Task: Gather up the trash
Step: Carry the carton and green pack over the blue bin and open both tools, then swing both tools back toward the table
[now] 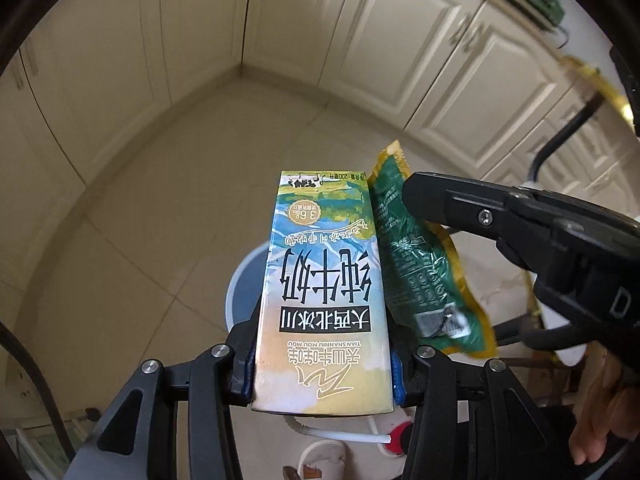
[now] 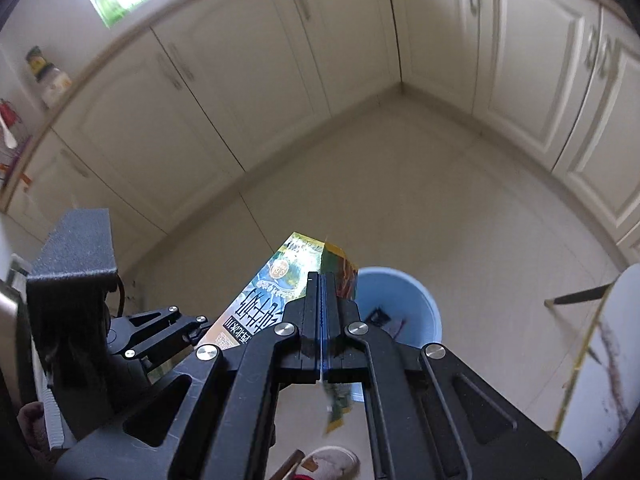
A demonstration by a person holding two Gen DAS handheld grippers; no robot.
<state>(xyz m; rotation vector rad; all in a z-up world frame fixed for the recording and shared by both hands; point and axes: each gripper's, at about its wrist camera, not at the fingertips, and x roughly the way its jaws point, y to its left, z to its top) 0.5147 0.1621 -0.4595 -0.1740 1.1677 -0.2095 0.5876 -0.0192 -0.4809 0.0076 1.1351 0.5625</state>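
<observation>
My left gripper (image 1: pixel 322 356) is shut on a milk carton (image 1: pixel 320 292), held upside down above a light blue trash bin (image 1: pixel 244 292). The carton also shows in the right wrist view (image 2: pixel 264 296). My right gripper (image 2: pixel 323 280) is shut on a green and yellow snack wrapper (image 2: pixel 340 268), which hangs below the fingers. In the left wrist view the right gripper (image 1: pixel 416 196) holds the wrapper (image 1: pixel 416 264) right beside the carton. The bin (image 2: pixel 404 304) lies below, just right of both grippers, with some trash inside.
Cream cabinet doors (image 2: pixel 248 80) line the far walls around a beige tiled floor (image 2: pixel 460 208). A white table edge with a black leg (image 2: pixel 600 344) stands at the right. A slippered foot (image 2: pixel 332 464) is below.
</observation>
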